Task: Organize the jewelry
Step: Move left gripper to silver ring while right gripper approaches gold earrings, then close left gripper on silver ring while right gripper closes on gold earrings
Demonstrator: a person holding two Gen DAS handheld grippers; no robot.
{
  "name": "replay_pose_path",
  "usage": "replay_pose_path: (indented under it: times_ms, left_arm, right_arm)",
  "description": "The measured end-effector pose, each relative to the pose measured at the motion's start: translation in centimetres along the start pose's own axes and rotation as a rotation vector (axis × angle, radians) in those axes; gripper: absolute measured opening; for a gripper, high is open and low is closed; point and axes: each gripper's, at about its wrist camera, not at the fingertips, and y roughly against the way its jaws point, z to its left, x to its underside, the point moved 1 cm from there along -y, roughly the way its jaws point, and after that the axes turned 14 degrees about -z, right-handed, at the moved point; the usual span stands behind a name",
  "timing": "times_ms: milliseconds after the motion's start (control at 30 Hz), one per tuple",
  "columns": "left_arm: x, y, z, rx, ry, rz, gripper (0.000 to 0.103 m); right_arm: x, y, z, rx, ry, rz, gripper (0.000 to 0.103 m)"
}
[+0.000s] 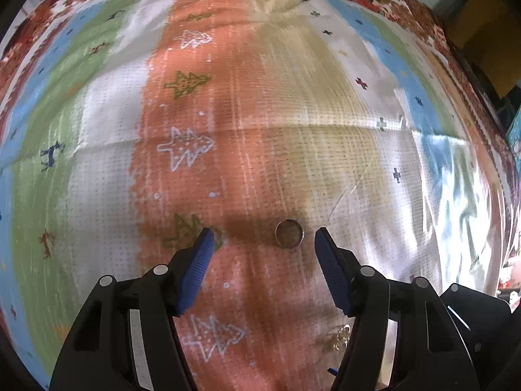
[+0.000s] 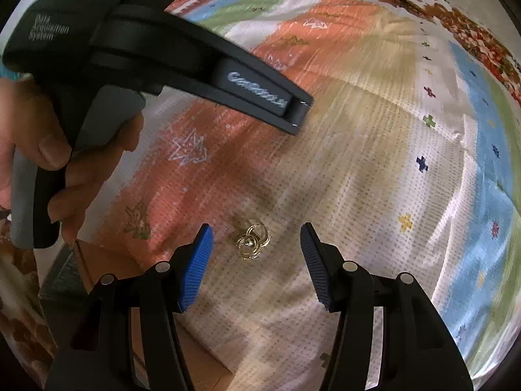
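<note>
Left wrist view: the left gripper (image 1: 263, 238) points down at the patterned cloth (image 1: 97, 150), fingers spread and empty; a silver ring (image 1: 289, 234) lies flat between the tips, nearer the 3 o'clock finger; gold earrings (image 1: 340, 337) show at 5 o'clock, partly hidden. Right wrist view: the right gripper (image 2: 257, 238) is likewise spread and empty, the earrings between its tips; only here, at 10 o'clock, the person's left hand (image 2: 49, 150) grips the other tool's handle.

Bright light glares off the cloth (image 1: 462, 195) right of the left gripper (image 1: 263, 239); soft shadow falls ahead of it. Right view motion-blurred; fisheye edges bend.
</note>
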Motion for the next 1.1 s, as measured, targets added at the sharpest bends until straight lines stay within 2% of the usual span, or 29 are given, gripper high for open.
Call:
replay_pose_path:
  times_ms: [133, 233, 367, 733, 833, 1100]
  left_arm:
    - [-0.2, -0.9, -0.5, -0.017, -0.034, 0.011, 0.061]
    - [-0.2, -1.1, -0.8, -0.028, -0.056, 0.011, 0.05]
    - [-0.1, -1.1, -1.3, -0.024, -0.075, 0.025, 0.038]
    - [-0.1, -1.3, -1.2, -0.037, -0.079, 0.021, 0.029]
    - [-0.1, -1.3, -1.2, -0.036, -0.072, 0.019, 0.019]
    - [-0.1, -0.9, -0.9, -0.023, -0.068, 0.017, 0.019]
  right_arm:
    - [0.2, -0.7, 0.2, 0.0, 0.013, 0.019, 0.056]
    - [0.4, -0.9, 0.4, 0.004, 0.03, 0.027, 0.055]
    - [0.3, -1.4, 0.7, 0.022, 0.046, 0.034, 0.045]
    - [0.1, -2.1, 1.4, 0.007, 0.065, 0.056, 0.018]
    - [0.1, -2.3, 1.4, 0.009, 0.069, 0.054, 0.017]
    - [0.5, -1.6, 1.3, 0.008, 0.063, 0.044, 0.016]
